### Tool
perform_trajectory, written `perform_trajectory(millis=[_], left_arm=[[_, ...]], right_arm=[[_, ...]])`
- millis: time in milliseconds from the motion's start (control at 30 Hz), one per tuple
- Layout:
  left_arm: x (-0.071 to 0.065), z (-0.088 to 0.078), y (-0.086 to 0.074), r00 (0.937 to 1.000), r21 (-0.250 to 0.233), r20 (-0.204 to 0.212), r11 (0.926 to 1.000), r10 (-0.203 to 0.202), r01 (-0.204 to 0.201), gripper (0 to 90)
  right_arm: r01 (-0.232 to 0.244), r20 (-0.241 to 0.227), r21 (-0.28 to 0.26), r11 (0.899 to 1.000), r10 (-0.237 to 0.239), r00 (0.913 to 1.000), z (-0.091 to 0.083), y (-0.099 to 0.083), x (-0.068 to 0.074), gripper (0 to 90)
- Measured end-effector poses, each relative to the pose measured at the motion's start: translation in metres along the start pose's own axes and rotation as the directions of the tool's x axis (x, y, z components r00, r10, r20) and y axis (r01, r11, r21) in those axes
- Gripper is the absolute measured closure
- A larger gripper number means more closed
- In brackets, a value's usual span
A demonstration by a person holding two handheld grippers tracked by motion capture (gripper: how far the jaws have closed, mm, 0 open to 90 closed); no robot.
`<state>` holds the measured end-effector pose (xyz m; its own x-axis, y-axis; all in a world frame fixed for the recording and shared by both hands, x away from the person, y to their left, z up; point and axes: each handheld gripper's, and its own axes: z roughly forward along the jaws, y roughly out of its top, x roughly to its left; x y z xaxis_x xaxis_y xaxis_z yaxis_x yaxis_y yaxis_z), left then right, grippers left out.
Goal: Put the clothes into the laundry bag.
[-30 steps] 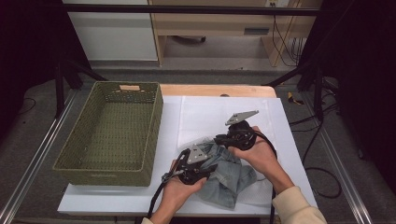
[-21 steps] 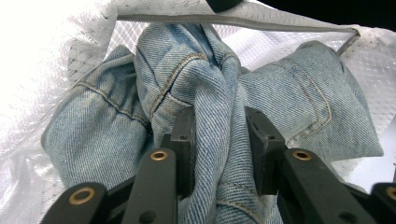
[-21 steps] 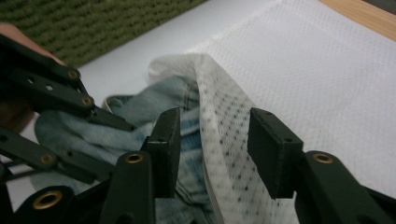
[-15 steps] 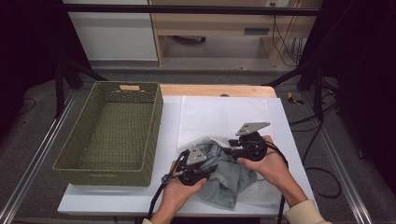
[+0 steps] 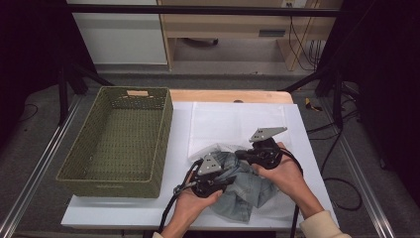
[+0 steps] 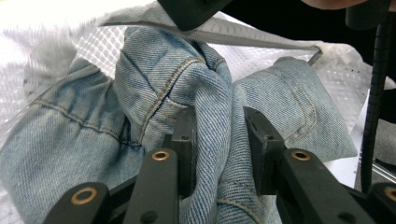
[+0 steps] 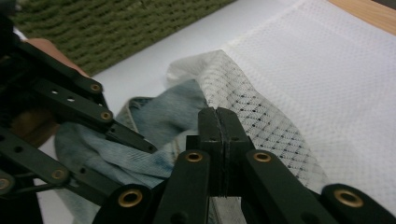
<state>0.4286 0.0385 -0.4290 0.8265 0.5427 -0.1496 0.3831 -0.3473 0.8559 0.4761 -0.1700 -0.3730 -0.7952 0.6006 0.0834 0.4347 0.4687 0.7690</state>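
Faded blue denim garment (image 6: 205,93), lying crumpled at the table's near edge half inside a white mesh laundry bag (image 7: 261,107): left gripper (image 6: 215,149) is pinching a denim fold, while right gripper (image 7: 218,140), jaws having just closed, is clamping the bag's rim, seemingly to hold its mouth open.

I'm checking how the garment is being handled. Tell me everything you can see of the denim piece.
The denim piece is light blue, faded, with tan stitched seams. It lies crumpled on the white table, right of the green basket, partly tucked in a white mesh bag. The left gripper pinches a raised fold of it; the right gripper, jaws shut, sits at the mesh edge beside it.
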Motion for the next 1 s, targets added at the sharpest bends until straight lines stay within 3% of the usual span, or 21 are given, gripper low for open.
perform_trajectory(millis=[300,433,633,733,833,967,1000], left_arm=[[-0.003,-0.003,0.014,0.9999,-0.048,0.015,0.9988,0.006,-0.006,68.3],[-0.001,-0.005,0.019,0.9997,-0.071,0.021,0.9974,-0.013,0.014,68.6],[0.0,0.002,0.024,0.9995,-0.069,-0.03,0.9976,0.001,-0.003,68.6],[0.003,0.01,0.023,0.9981,-0.072,-0.057,0.9973,-0.023,0.018,68.5],[0.007,0.019,0.021,0.9958,-0.059,-0.09,0.9982,-0.021,0.016,68.6],[0.013,0.024,0.019,0.9934,-0.074,-0.099,0.996,-0.058,0.051,67.2],[0.015,0.025,0.019,0.9923,-0.098,-0.087,0.9921,-0.087,0.079,66.3]], right_arm=[[0.007,-0.027,-0.034,0.999,-0.008,0.9996,-0.007,0.007,0.007,90.0],[0.005,-0.036,-0.047,0.999,-0.007,0.9993,-0.011,0.009,0.008,90.0],[0.013,-0.039,-0.051,0.999,-0.015,0.9991,-0.014,0.011,0.011,90.0],[0.009,-0.038,-0.047,0.999,-0.011,0.9992,-0.014,0.01,0.011,90.0],[0.006,-0.041,-0.045,0.999,-0.008,0.9991,-0.014,0.008,0.01,90.0],[-0.002,-0.036,-0.043,0.999,0.0,0.9994,-0.016,0.006,0.008,90.0],[-0.002,-0.034,-0.042,0.999,0.001,0.9994,-0.016,0.005,0.008,90.0]])
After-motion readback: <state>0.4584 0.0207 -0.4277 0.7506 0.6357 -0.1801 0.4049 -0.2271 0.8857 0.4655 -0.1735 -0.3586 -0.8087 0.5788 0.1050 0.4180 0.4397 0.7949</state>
